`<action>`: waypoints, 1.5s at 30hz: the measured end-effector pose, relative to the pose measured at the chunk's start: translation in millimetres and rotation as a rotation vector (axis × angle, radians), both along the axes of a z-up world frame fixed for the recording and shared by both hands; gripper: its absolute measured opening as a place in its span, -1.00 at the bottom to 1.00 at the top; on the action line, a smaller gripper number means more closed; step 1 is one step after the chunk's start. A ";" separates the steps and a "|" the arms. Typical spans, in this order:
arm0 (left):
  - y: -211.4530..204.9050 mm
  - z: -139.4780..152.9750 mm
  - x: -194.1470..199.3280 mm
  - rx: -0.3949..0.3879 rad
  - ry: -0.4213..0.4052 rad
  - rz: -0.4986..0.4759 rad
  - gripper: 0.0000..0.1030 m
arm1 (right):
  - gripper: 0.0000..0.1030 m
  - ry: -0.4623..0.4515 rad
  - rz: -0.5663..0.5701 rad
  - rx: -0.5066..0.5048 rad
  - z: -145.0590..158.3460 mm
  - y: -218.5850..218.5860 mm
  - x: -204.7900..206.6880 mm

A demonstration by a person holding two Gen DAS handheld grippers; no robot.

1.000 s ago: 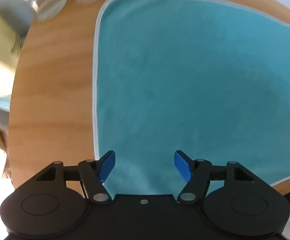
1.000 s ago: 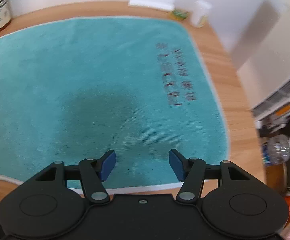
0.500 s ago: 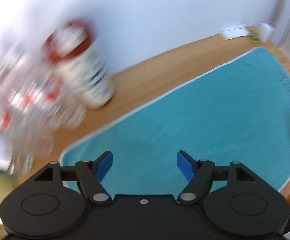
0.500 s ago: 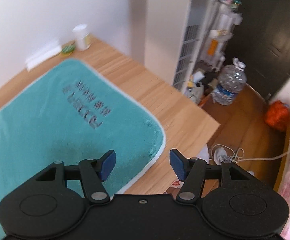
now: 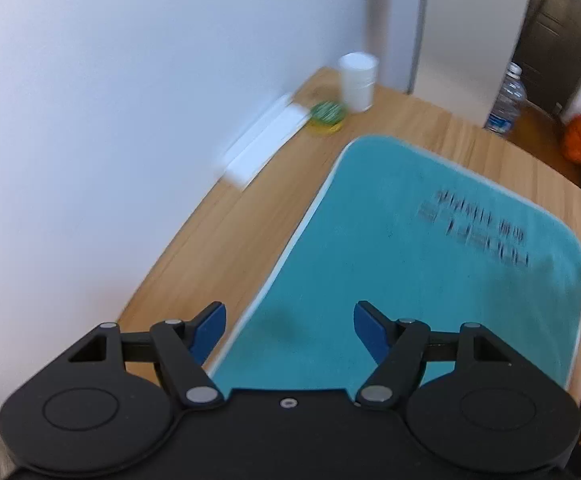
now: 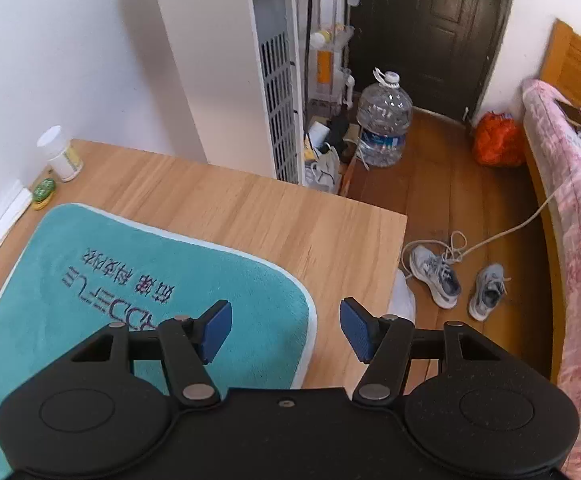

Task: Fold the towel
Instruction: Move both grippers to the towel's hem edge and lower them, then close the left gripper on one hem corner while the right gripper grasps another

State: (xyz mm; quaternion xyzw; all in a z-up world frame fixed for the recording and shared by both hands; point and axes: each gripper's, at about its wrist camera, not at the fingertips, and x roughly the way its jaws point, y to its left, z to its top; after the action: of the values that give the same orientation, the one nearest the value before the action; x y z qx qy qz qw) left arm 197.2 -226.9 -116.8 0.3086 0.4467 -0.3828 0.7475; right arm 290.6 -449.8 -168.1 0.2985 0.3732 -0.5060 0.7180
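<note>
White jar (image 6: 60, 155) sat capped in the left of the right wrist view, contents hidden. Big water jug (image 6: 384, 126) on the floor looked nearly empty. Teal towel (image 6: 110, 280) lay flat on the table (image 6: 290, 224), lower left. Left gripper (image 5: 289, 330) and right gripper (image 6: 285, 330) both hovered above it, jaws spread, holding nothing.

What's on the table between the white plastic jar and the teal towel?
A small round green-and-yellow tin sits between the white plastic jar and the teal towel, clearest in the right wrist view.
</note>
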 end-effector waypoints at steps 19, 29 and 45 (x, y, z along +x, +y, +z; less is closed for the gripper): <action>-165.5 -77.4 35.1 0.011 0.046 -0.186 0.32 | 0.25 0.039 -0.036 0.067 -35.1 -28.1 4.2; -170.1 -83.7 39.4 -0.010 0.106 -0.193 -0.19 | -0.24 0.033 0.013 0.055 -35.6 -26.8 6.0; -156.2 -69.8 17.9 -0.036 0.071 -0.186 -0.91 | -0.90 -0.048 0.063 0.087 -25.0 -26.1 5.1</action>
State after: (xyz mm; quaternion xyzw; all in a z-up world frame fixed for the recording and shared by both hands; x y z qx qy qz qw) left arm 215.1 -383.1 -186.6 0.3216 0.4353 -0.4691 0.6979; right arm 295.6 -475.9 -193.1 0.3296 0.3868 -0.4590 0.7287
